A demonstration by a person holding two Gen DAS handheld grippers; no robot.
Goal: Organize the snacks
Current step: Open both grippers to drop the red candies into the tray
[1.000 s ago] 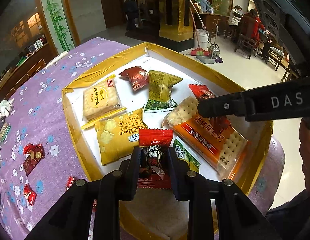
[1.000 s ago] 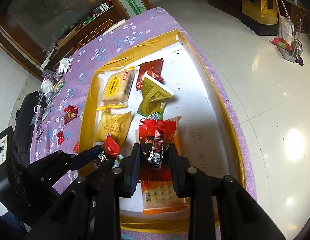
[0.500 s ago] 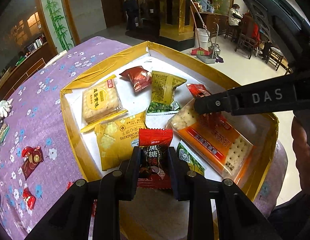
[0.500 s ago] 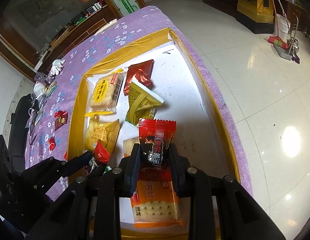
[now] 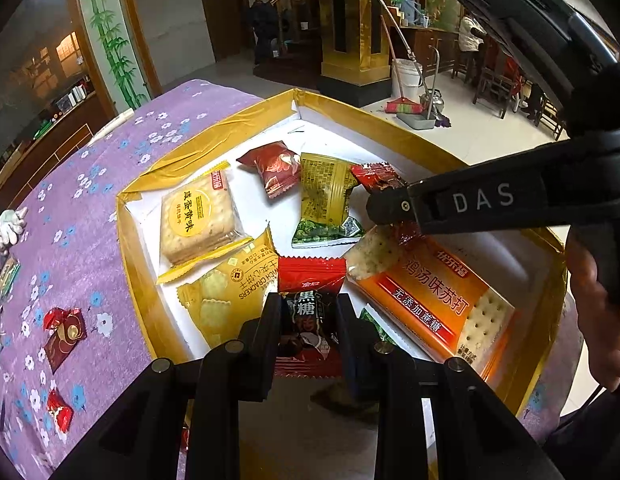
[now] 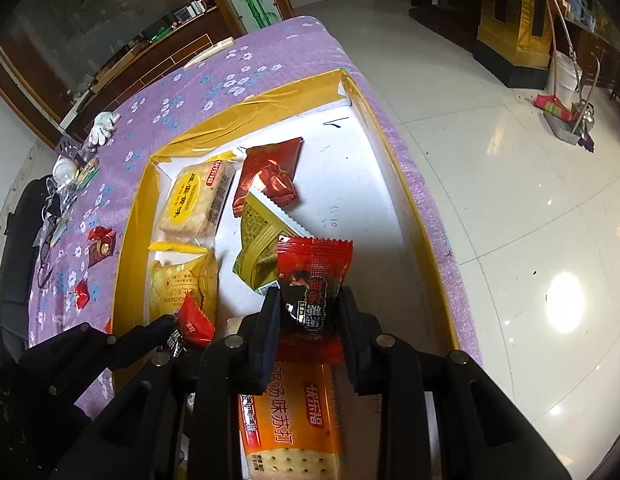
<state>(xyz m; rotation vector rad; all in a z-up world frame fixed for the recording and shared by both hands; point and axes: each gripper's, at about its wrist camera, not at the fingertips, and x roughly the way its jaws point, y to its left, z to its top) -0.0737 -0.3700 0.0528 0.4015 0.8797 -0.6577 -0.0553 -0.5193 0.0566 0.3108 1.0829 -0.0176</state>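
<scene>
A red sweet packet [image 5: 310, 320] is clamped between the nearly closed fingers of the left gripper [image 5: 308, 332], held over the near edge of the gold-rimmed tray [image 5: 134, 248]. A second red sweet packet [image 6: 312, 288] is pinched the same way in the right gripper [image 6: 310, 320], above the orange cracker pack [image 6: 290, 420] near the tray's near edge. Neither packet has been set down yet. Further in, a yellow cracker pack [image 5: 226, 292], a square cracker pack [image 5: 198, 220], a green-gold packet [image 5: 324, 204] and a dark red packet [image 5: 276, 168] are already lying in the tray. Several small red sweets [image 5: 64, 330] are left on the purple surface [image 5: 70, 216] beside the tray's left edge, so the task is judged partly done.
</scene>
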